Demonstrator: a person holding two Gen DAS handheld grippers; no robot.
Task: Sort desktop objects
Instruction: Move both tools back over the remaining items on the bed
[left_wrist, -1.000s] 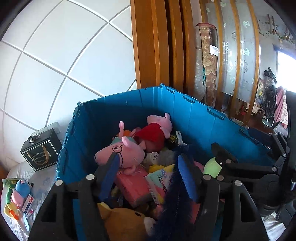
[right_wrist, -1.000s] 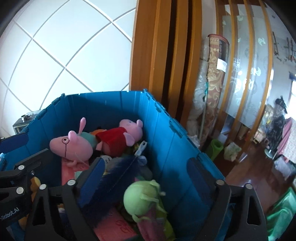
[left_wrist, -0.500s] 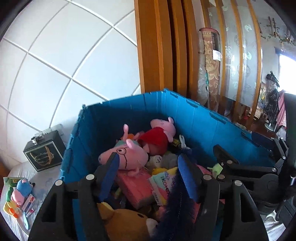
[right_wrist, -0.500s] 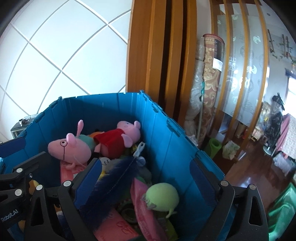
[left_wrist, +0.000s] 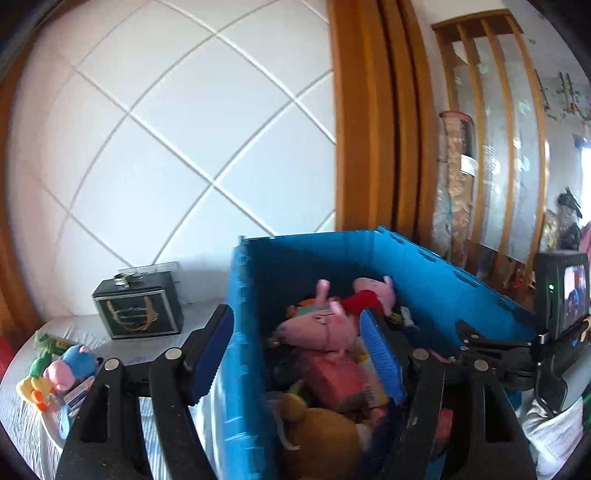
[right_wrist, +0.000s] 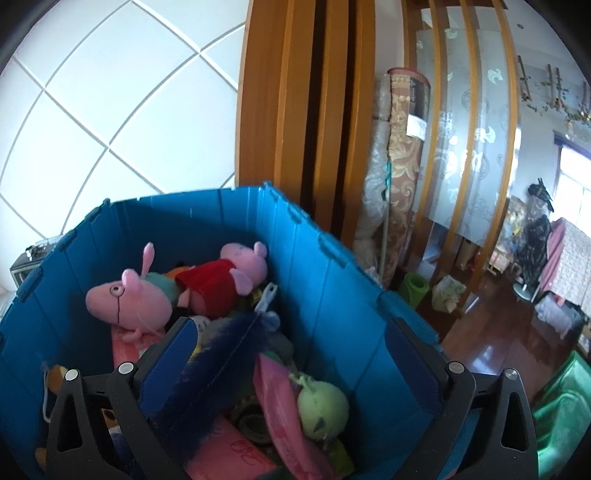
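Left tongs (left_wrist: 297, 349) and right tongs (right_wrist: 290, 354) both spread apart, empty, over the blue plastic crate (right_wrist: 325, 273). Next, I'd swing left toward the small blue-and-pink plush toy (left_wrist: 68, 365) at 9 o'clock on the white surface (left_wrist: 22, 428), clearing the crate wall first.

The left tool (left_wrist: 297, 354) has spread wide and swung left, now straddling the blue bin's (left_wrist: 236, 332) wall; the green plush (right_wrist: 323, 406) has dropped into the bin.

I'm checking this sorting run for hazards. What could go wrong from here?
The left gripper is open with the blue bin's wall between its fingers; swinging sideways could knock the bin. The small toys lie near the table's edge and might get swept off. The green plush sits high and could tumble out.
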